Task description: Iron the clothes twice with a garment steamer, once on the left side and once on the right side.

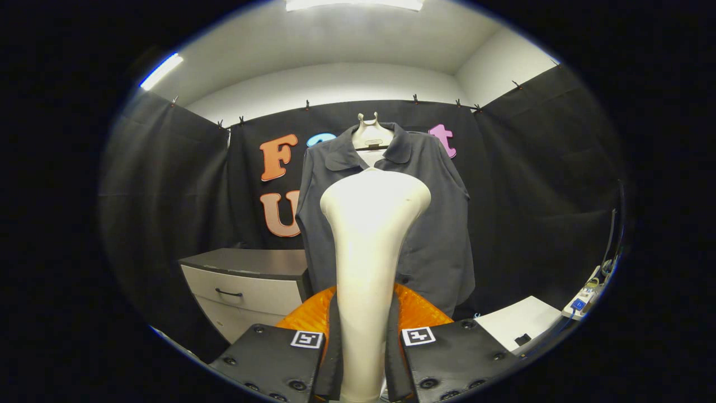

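Steamer (369, 246) cream, upright, clamped in gripper (362, 358)

The cream garment steamer (366, 268) is clamped upright between the fingers of the hand-held gripper (363, 358). Beyond its head, a dark shirt (442, 224) is hung on a hanger (370, 134). A grey-topped drawer cabinet (246, 285) is seen beside the shirt.

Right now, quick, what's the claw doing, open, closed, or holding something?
Claw: closed on the white garment steamer, both fingers pressing its handle, its head raised in front of the hanging grey shirt.
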